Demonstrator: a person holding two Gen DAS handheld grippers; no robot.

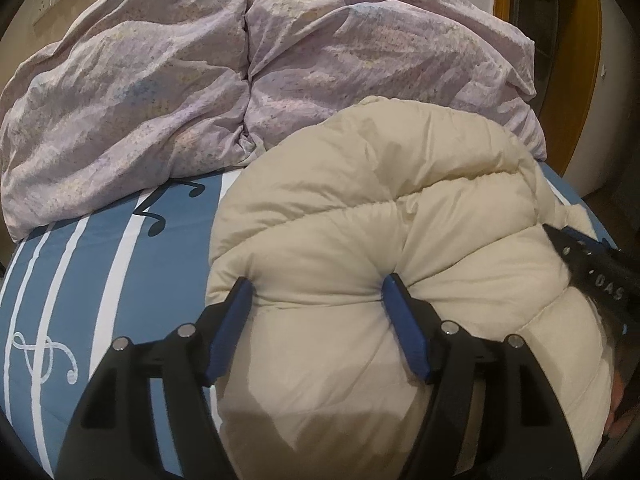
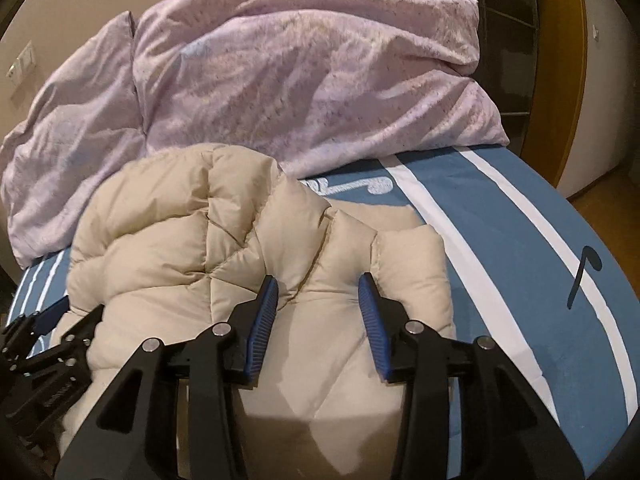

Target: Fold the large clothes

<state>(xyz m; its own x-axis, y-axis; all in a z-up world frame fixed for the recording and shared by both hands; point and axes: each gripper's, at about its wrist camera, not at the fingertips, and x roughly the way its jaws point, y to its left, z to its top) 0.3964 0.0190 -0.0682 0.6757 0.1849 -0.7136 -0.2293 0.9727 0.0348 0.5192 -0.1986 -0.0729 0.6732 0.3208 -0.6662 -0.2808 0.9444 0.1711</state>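
A cream puffer jacket (image 1: 380, 200) lies bunched on the bed. In the left wrist view my left gripper (image 1: 316, 288) squeezes a thick roll of it, and creases radiate from both blue pads (image 1: 404, 320). The right gripper (image 1: 592, 268) shows at that view's right edge, over the jacket. In the right wrist view the jacket (image 2: 168, 240) is folded into a lumpy pile. My right gripper (image 2: 318, 282) stands open over its near right part, with a puffed fold lying loose between the fingers. The left gripper (image 2: 52, 332) shows at the lower left of that view.
The bed sheet (image 1: 112, 280) is blue with white stripes and music notes, and bare sheet (image 2: 500, 240) lies to the right of the jacket. A crumpled lilac duvet (image 2: 300, 80) fills the far half. A wooden door frame (image 2: 560, 80) stands at the far right.
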